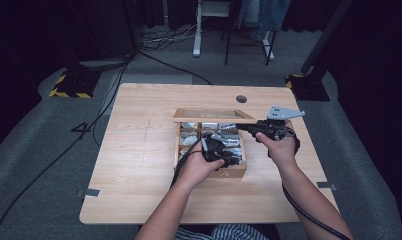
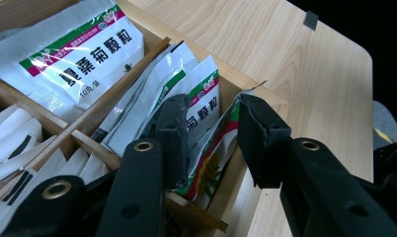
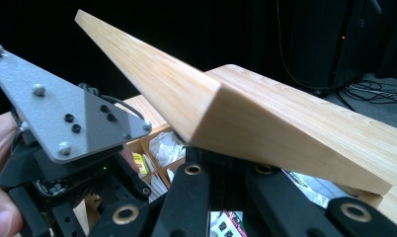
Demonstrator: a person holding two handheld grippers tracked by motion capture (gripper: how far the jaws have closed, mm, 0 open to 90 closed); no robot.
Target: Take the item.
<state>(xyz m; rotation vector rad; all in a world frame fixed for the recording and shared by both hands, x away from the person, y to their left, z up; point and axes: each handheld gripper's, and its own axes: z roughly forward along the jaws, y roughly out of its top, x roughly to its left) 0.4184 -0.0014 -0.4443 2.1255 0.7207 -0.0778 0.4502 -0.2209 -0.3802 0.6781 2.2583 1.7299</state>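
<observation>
I have the wooden box (image 1: pixel 234 172) sitting toward the right half of the tabletop (image 1: pixel 139 165), nearer the far edge than the near one, its lid (image 1: pixel 211 115) raised along the box's far side. My right gripper (image 1: pixel 241 128) has its fingers clamped on the lid's corner, holding it up; in the right gripper view the lid's wooden frame (image 3: pixel 265 123) sits directly over the two fingers. My left gripper (image 1: pixel 224 150) is down inside the box, over a compartment at its near right corner. In the left gripper view its fingers (image 2: pixel 174 133) stand apart on either side of an upright sachet (image 2: pixel 214 163) with green and red print, not yet pressing it. More sachets (image 2: pixel 78 59) lie flat in the neighbouring compartments.
</observation>
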